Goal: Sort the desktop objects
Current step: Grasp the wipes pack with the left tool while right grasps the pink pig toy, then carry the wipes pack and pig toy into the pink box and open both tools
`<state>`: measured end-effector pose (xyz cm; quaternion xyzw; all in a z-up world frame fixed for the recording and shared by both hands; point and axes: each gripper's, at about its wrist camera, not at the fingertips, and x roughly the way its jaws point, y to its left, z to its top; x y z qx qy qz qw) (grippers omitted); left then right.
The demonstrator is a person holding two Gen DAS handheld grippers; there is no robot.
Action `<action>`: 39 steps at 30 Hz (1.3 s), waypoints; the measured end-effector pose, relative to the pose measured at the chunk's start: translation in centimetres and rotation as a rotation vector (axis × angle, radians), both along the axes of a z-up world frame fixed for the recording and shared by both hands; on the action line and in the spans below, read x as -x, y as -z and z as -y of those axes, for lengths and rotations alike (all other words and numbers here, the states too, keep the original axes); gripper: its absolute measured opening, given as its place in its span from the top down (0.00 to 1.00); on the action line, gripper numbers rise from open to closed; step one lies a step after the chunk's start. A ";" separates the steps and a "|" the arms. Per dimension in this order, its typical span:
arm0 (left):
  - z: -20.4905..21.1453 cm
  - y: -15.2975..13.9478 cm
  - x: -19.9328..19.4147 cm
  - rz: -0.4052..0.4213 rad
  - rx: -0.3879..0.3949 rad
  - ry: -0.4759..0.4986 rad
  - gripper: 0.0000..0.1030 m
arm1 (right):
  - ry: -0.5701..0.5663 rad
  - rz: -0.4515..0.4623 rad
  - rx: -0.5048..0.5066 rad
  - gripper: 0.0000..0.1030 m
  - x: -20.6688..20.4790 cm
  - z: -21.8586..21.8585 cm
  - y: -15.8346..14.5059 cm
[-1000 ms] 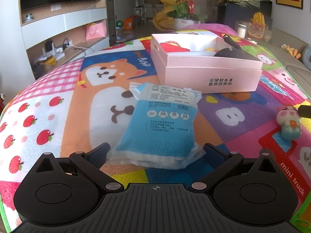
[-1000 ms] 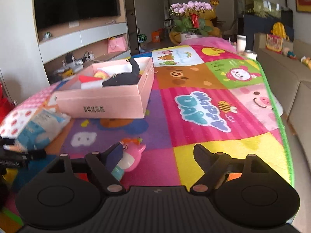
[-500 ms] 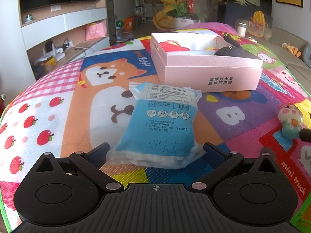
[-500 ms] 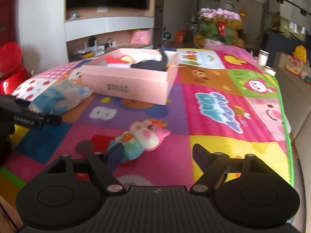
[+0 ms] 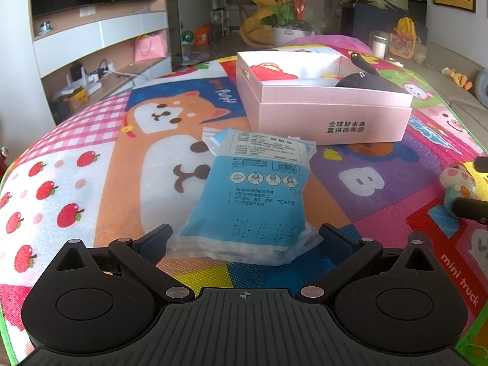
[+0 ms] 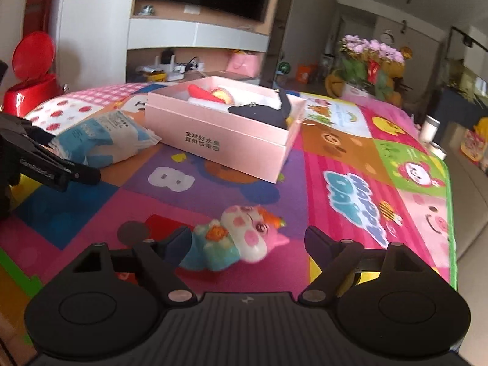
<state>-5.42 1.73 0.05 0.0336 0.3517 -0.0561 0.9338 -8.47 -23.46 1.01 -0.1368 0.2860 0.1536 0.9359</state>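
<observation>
With its jaws spread and opening around the pig toy (image 6: 241, 244), the right gripper (image 6: 247, 244) should centre before pinching, I'd say.

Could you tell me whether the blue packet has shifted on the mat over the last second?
No. In the left wrist view the blue packet lies just in front of the pink box, over the dog picture's edge, as before.
</observation>
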 end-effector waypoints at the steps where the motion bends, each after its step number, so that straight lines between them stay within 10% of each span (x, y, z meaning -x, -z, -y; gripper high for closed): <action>1: 0.0 0.0 0.0 0.000 0.000 0.000 0.00 | -0.006 -0.013 -0.007 0.21 -0.6 0.0 0.1; 22: 1.7 -1.2 -1.6 0.050 -0.027 0.081 0.01 | -0.024 -0.081 -0.132 0.30 -0.3 -0.5 -1.4; 27: 1.8 -0.9 -2.0 0.035 -0.036 0.088 0.34 | -0.035 -0.092 -0.134 0.30 0.2 -0.9 -1.4; 39: 1.7 -3.1 3.5 0.081 -0.039 0.209 0.39 | -0.028 -0.056 -0.106 0.30 1.5 -0.4 -2.8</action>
